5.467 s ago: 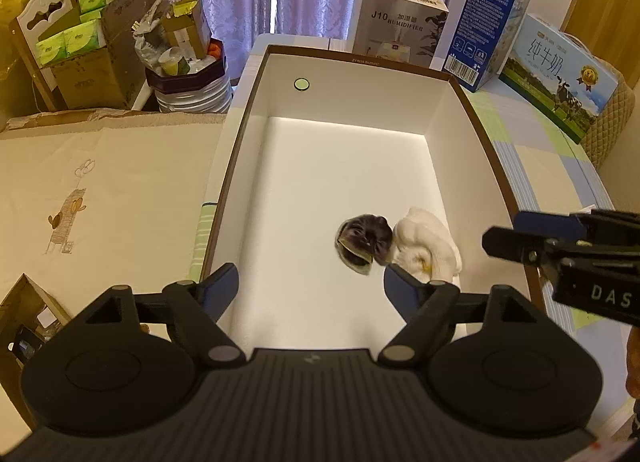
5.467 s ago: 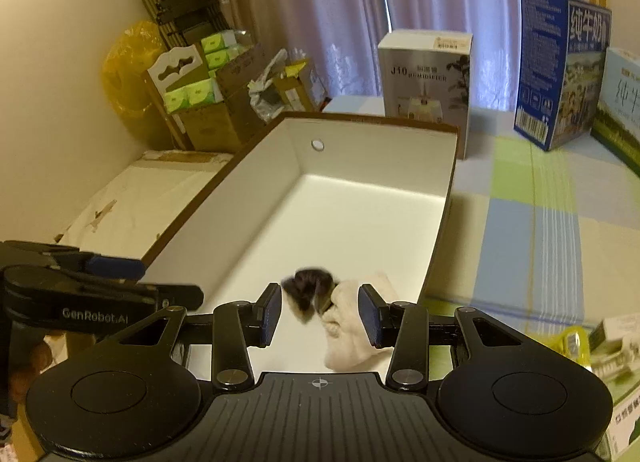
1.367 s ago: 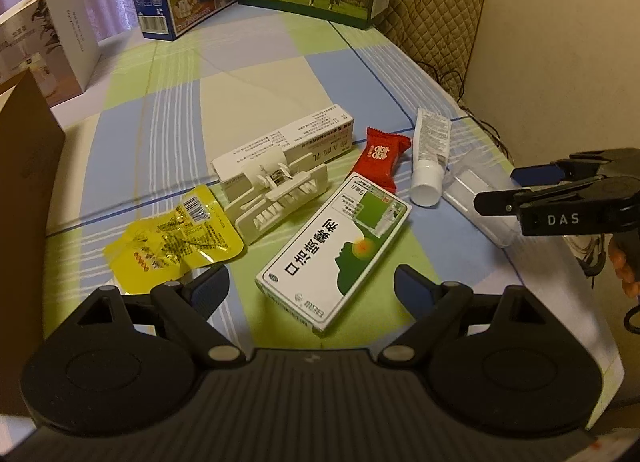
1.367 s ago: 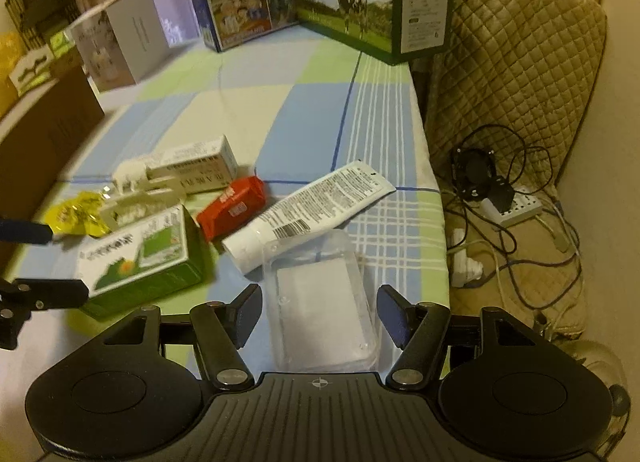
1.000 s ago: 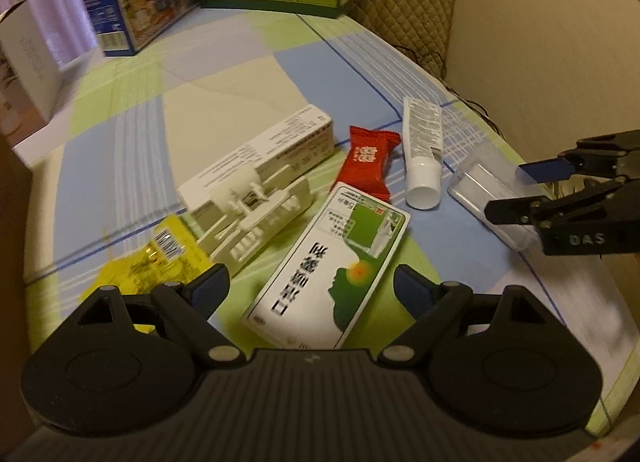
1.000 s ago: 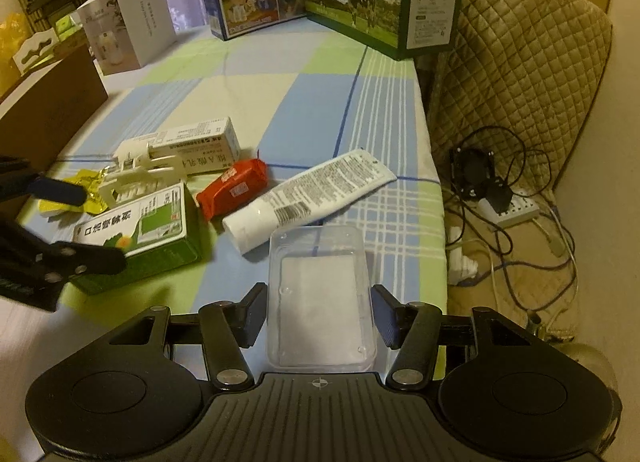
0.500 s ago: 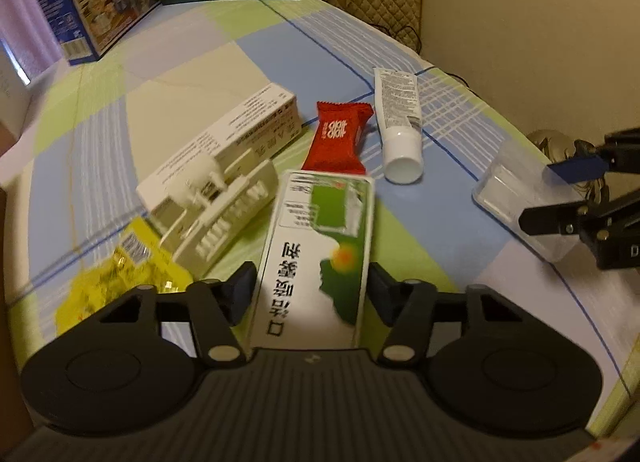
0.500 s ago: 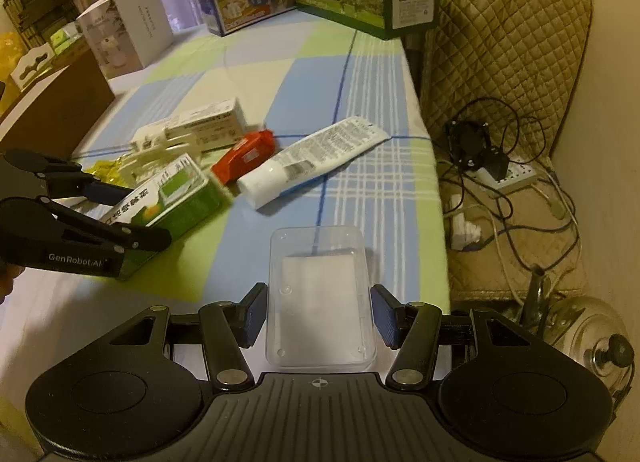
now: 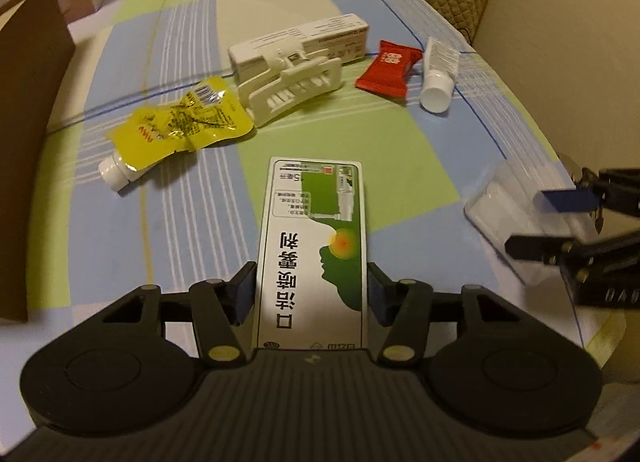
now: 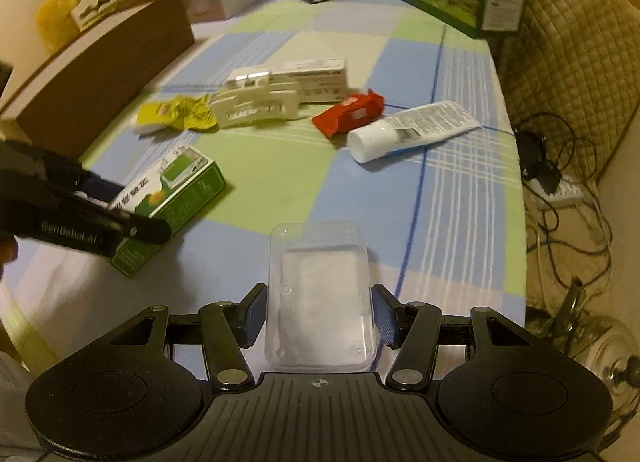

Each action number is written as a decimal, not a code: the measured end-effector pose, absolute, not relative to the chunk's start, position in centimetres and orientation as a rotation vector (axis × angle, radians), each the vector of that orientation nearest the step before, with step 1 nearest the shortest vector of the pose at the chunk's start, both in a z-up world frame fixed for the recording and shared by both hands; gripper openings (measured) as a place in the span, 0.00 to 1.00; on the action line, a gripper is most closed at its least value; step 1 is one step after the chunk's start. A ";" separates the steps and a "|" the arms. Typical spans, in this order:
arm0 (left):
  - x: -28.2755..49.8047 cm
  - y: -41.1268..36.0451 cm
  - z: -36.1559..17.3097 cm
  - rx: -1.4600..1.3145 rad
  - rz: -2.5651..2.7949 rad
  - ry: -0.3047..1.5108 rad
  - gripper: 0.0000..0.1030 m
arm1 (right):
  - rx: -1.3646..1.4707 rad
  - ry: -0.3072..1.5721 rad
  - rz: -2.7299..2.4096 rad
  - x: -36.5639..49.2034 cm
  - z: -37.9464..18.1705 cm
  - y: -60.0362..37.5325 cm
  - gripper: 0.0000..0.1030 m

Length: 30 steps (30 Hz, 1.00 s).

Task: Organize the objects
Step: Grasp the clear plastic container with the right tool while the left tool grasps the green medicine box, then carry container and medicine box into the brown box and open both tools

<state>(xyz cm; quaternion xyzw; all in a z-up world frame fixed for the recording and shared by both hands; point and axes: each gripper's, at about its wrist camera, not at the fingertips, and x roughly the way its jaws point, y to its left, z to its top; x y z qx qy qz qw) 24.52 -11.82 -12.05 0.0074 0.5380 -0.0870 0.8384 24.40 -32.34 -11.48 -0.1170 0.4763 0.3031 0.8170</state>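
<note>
A: Where's the green box [image 9: 312, 238] sitting?

B: Between the fingers of the left gripper [image 9: 312, 294], long axis running straight out along them, far end pointing at the yellow pouch [image 9: 176, 130] and the white clip [image 9: 292, 90]. The pads press on its two long sides, so that's a grip across the narrow width.

A: And the right gripper [image 10: 319, 314]?

B: Same arrangement. Its jaws are closed on the clear case [image 10: 318, 294], which also lies lengthwise between the fingers, near end tucked against the gripper body.

A: So both hands are loaded. What does the next move turn on?

B: My guess is the carry to the brown carton [image 10: 100, 62]. It lies to the left of everything on the checked cloth [image 9: 192, 246], and the left gripper is the nearer one (its view has the carton wall right at the left edge). The right would have to cross over the remaining items: red packet [image 10: 348, 112], white tube [image 10: 412, 130], long white box [image 9: 312, 38].

A: Any risk?

B: The green box sticks well out past the fingertips, so a swing could lever it in the pads. The clear case looks slick; I can't tell how firmly it's pinched.
</note>
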 end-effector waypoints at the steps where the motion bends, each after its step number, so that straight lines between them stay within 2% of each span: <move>1: 24.9 -11.7 -12.1 0.011 -0.176 1.142 0.54 | -0.262 1.015 0.644 24.4 -11.5 -32.1 0.51; 3: 25.4 -11.7 -12.1 0.019 -0.164 1.138 0.60 | -0.277 1.016 0.635 24.5 -11.7 -31.6 0.51; 7: 26.6 -12.0 -12.3 0.046 -0.157 1.130 0.61 | -0.287 1.017 0.614 24.6 -12.1 -31.3 0.51; 10: 26.8 -12.5 -12.8 0.085 -0.154 1.139 0.59 | -0.301 1.018 0.598 24.7 -12.3 -31.0 0.51; 13: 26.6 -12.7 -12.8 0.097 -0.165 1.129 0.50 | -0.290 1.017 0.583 24.7 -12.3 -31.0 0.51; 22: 24.9 -11.3 -12.4 0.063 -0.130 1.146 0.49 | -0.205 1.036 0.603 24.3 -11.6 -31.0 0.51; 30: 23.0 -8.8 -10.0 0.003 -0.095 1.112 0.49 | -0.186 1.020 0.668 23.6 -9.8 -28.9 0.51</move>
